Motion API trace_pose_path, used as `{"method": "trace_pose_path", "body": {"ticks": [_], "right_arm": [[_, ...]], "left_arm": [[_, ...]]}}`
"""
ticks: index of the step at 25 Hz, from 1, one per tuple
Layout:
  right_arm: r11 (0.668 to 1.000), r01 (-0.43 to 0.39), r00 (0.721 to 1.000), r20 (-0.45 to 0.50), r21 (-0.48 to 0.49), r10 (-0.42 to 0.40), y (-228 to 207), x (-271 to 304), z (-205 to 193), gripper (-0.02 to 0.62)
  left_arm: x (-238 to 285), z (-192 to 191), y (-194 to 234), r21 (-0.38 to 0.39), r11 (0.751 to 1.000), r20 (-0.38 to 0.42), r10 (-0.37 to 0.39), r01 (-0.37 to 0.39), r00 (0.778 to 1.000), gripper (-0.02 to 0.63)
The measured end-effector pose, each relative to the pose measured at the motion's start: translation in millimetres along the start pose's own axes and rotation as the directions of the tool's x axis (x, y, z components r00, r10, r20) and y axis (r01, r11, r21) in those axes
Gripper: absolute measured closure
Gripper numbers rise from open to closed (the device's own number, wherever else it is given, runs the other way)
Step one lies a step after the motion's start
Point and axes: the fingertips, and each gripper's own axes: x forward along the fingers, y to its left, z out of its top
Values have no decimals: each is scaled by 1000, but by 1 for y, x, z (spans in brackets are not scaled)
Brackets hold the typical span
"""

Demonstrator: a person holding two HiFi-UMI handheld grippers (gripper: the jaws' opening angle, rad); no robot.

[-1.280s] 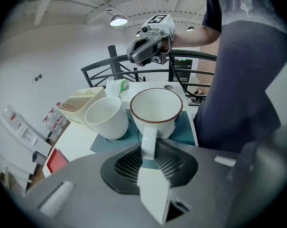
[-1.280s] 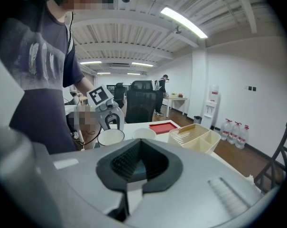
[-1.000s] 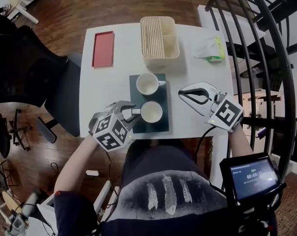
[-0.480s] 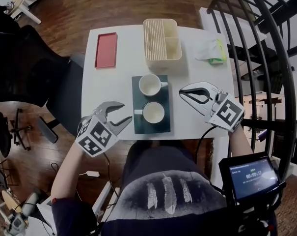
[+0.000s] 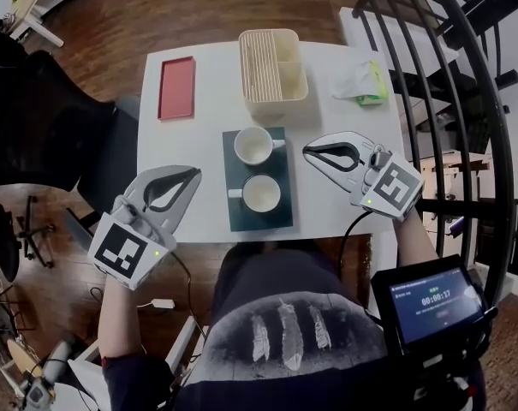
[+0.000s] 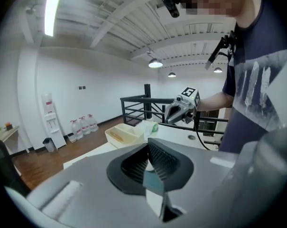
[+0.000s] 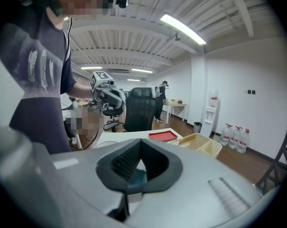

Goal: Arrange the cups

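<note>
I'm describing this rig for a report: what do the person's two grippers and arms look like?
Both the left gripper and right gripper have pale grey shells with black ribbed pads, and each carries a white cube with black square markers. A black cable trails from the right one. The left's jaws are closing, empty. The person wears a dark short-sleeved T-shirt.

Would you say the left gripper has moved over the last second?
Yes: the left gripper, jaws closing empty, drew leftward off the near cup.
</note>
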Motion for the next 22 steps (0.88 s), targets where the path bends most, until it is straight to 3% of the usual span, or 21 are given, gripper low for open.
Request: {"method": "trace_pose_path", "body": {"ticks": [4,13,22], "right_arm": [[1000,-2,999,52,6,1,-1,0,16,594],[1000,11,992,127,12,-13,-6,-7,36,594],[999,5,979,205,39,-13,-2,-15,54,594]], "left_arm": [[10,14,-8,-22,999,39,-34,35,999,592],[24,29,-11,-152,985,151,-53,77,987,592],[23,28,-8,-212,976,154,-19,52,988,592]]}}
